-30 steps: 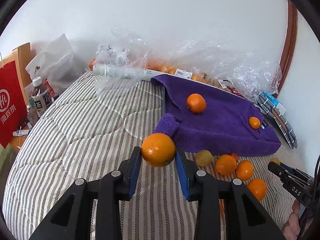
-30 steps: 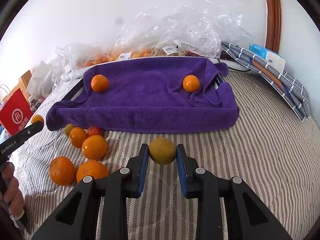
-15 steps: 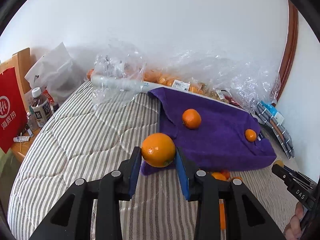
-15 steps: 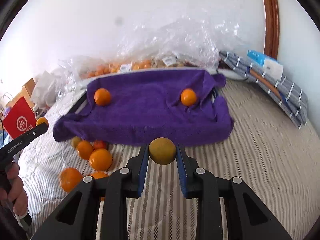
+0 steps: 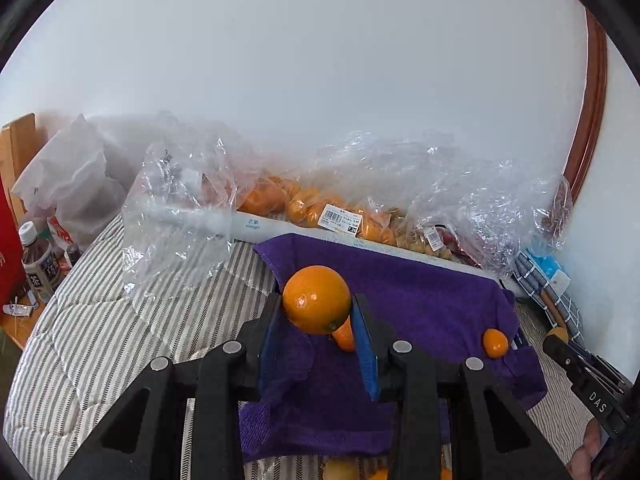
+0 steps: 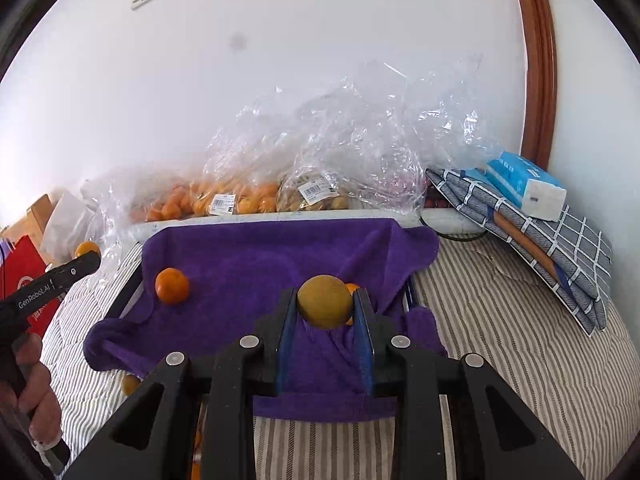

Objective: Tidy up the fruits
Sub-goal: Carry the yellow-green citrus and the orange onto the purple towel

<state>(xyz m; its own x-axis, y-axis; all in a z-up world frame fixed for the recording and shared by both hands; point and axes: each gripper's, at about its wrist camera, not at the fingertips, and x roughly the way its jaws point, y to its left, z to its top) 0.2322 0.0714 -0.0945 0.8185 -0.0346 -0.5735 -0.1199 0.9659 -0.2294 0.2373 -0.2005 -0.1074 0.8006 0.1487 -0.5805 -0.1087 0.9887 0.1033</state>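
Observation:
My left gripper [image 5: 316,312] is shut on a large orange [image 5: 316,299], held above the left part of the purple towel [image 5: 432,304]. Behind it another orange [image 5: 345,335] lies on the towel, partly hidden, and a small orange [image 5: 495,343] lies at the towel's right. My right gripper [image 6: 325,307] is shut on a yellow-green fruit [image 6: 325,301], held above the purple towel [image 6: 260,264]. An orange [image 6: 172,285] lies on the towel's left; another orange [image 6: 352,289] peeks out behind the held fruit. The left gripper also shows at the left edge of the right wrist view [image 6: 80,259].
Clear plastic bags of fruit [image 6: 256,196] line the wall behind the towel. Folded checked cloth and a blue tissue pack [image 6: 528,184] lie at the right. Loose fruit [image 6: 130,384] lies on the striped bedding [image 6: 500,320] in front of the towel. A bottle [image 5: 38,264] and red bag stand left.
Both grippers have risen and moved forward with their fruit, from over the striped bedding to above the purple towel. The loose oranges in front have dropped mostly out of view.

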